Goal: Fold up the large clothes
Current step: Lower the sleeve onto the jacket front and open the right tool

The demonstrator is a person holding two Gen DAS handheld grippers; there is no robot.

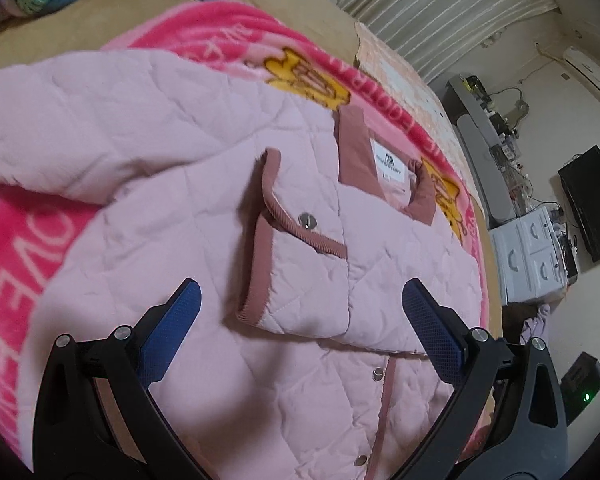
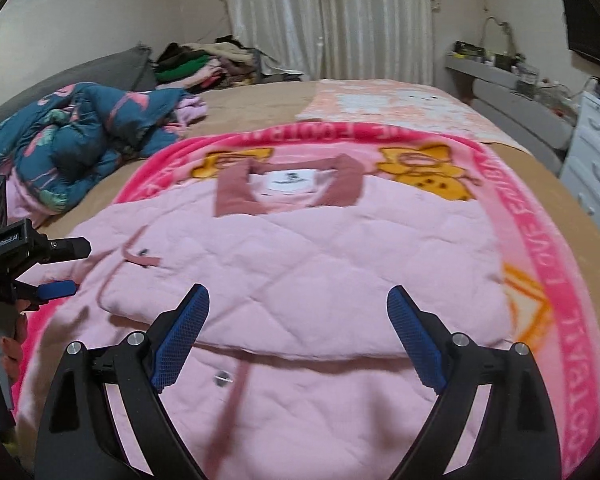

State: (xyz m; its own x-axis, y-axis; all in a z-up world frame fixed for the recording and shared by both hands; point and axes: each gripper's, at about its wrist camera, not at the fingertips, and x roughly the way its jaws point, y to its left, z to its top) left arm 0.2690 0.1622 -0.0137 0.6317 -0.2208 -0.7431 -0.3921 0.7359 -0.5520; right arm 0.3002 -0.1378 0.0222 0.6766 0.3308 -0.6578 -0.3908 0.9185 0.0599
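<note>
Looking along your right gripper (image 2: 298, 336), you have its fingers spread wide with nothing between them, poised over the pink quilted jacket (image 2: 300, 264) lying on the pink blanket (image 2: 540, 240) on the bed. Your left gripper (image 1: 300, 316) is likewise spread and empty above the folded-in sleeve cuff (image 1: 260, 232). At nine o'clock in the right view that gripper is cut off by the frame. Toward twelve o'clock, the collar label (image 1: 392, 160) is too blurred to read.

Dim warm indoor light, soft shadows; motion blur throughout; fisheye bending, dark vignette at corners.
</note>
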